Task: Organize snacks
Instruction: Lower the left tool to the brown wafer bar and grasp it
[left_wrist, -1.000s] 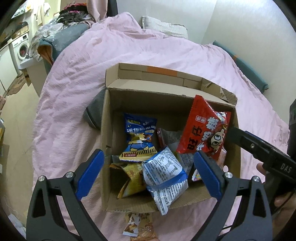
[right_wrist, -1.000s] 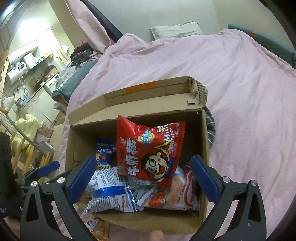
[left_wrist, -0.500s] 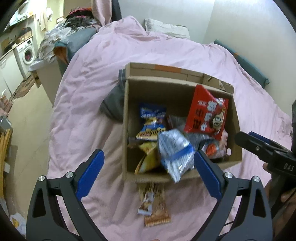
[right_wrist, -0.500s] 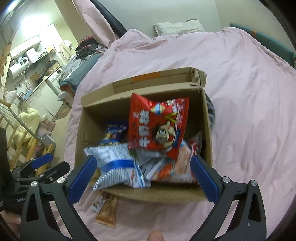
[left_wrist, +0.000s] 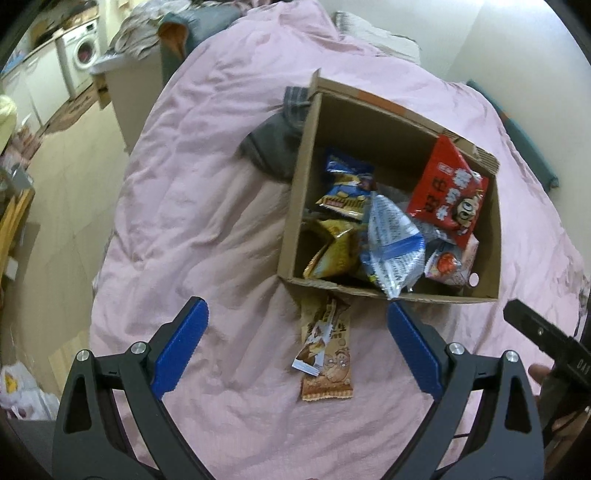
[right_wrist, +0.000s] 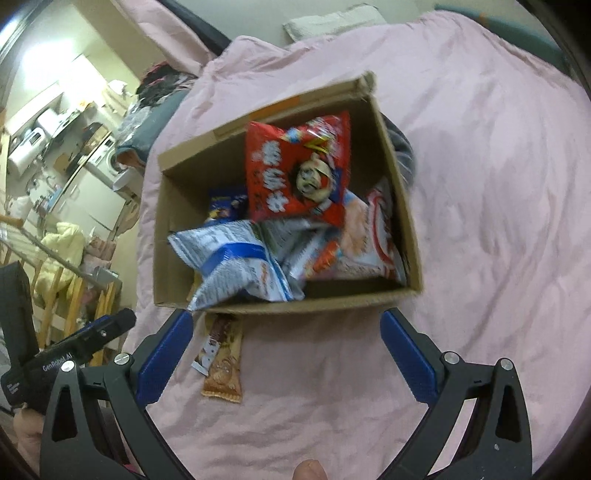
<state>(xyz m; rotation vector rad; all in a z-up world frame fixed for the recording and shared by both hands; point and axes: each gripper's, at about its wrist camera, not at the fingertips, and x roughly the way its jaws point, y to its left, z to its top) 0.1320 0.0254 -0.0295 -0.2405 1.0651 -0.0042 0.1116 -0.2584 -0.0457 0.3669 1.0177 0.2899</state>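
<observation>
An open cardboard box sits on a pink bedspread. It holds several snack bags: a red bag on top, a silver-blue bag hanging over the near rim, a blue bag and a yellow bag. A brown snack packet lies on the bedspread just in front of the box. My left gripper is open and empty above the brown packet. My right gripper is open and empty in front of the box.
A grey garment lies against the box's left side. A pillow lies at the head of the bed. The floor, a washing machine and a wooden rack are to the left of the bed.
Both grippers have pulled back and up from the box. The box looks smaller and the brown packet in front of it has come fully into view. Both stay open.
</observation>
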